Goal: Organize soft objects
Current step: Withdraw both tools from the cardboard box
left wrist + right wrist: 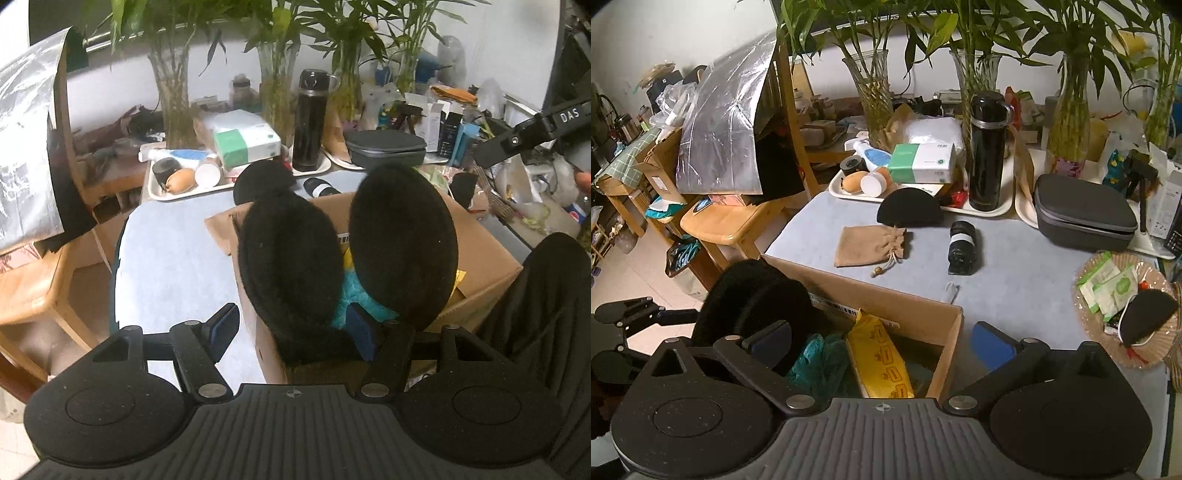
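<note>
On the counter (1015,280), pale blue surface, items listed largest first.

Cardboard box (908,314): open-topped, at the near edge of the counter, below both grippers. Contents: teal plush item (816,354) and yellow packet (882,362), lying side by side, touching.

Black earmuffs (295,266): two fuzzy oval pads, standing over the box's left wall; the left pad sits between the spread fingers of the left gripper, against its right finger, the right pad (402,243) outside that finger. Whether the earmuffs rest on the box or hang I cannot tell.

Left gripper (291,328): released, fingers wide apart, nothing clamped.

Right gripper (882,339): released, fingers wide apart, over the box's near right corner, left finger above the teal plush.

Dark grey zip case (1086,214): far right, on a white tray.

Black flask (988,151): upright on the cream tray (1008,206), beside a tissue pack (923,164).

Tan drawstring pouch (871,245): flat, beyond the box.

Black half-round pad (908,208): just behind the pouch, against the tray edge.

Black bag roll (964,247): right of the pouch, apart from it.
</note>
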`<state>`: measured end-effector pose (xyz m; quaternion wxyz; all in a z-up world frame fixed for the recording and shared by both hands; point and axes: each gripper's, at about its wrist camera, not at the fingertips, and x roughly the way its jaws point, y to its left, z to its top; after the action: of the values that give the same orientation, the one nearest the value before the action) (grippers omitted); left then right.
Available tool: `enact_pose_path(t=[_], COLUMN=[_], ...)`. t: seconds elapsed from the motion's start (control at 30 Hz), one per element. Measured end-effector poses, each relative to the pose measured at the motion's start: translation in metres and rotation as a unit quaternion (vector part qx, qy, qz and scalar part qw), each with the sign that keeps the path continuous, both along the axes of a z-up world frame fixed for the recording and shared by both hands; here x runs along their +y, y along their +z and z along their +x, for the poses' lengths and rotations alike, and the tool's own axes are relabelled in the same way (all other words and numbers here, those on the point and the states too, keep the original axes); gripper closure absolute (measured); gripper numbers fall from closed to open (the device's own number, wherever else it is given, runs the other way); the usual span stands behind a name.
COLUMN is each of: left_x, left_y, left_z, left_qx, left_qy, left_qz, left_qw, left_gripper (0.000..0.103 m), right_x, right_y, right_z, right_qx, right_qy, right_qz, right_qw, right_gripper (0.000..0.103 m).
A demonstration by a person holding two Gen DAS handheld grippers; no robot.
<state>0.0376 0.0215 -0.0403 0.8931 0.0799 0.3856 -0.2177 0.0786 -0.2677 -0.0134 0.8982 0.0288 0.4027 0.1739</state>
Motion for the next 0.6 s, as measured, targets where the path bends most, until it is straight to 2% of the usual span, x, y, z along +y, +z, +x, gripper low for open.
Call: enact_pose_path(t=[0.2, 0.33, 0.6], left_x=[0.011, 0.017, 0.023], left_y=[0.007, 0.012, 0.017], left_z=[0.013, 0.021, 0.052], left_qx=[0.012, 0.006, -0.004], left_qy=[0.012, 0.017, 0.037], left_qz=[-0.058, -0.094, -0.121], left_qw=[0.9982, 0.9954, 0.9920], left_gripper=[0.040, 0.040, 0.040], right_x=[-0.001, -0.002, -0.007], right_y=[-0.004, -0.006, -0.012], right_z=[0.009, 0.016, 0.044], right_qx=[-0.005, -0.011, -0.015], right_qy=[-0.007, -0.010, -0.031], right_qz=[-0.009, -0.010, -0.014], right_qw=[1.000, 1.000, 0.999], right_gripper=[0.000, 0.000, 0.000])
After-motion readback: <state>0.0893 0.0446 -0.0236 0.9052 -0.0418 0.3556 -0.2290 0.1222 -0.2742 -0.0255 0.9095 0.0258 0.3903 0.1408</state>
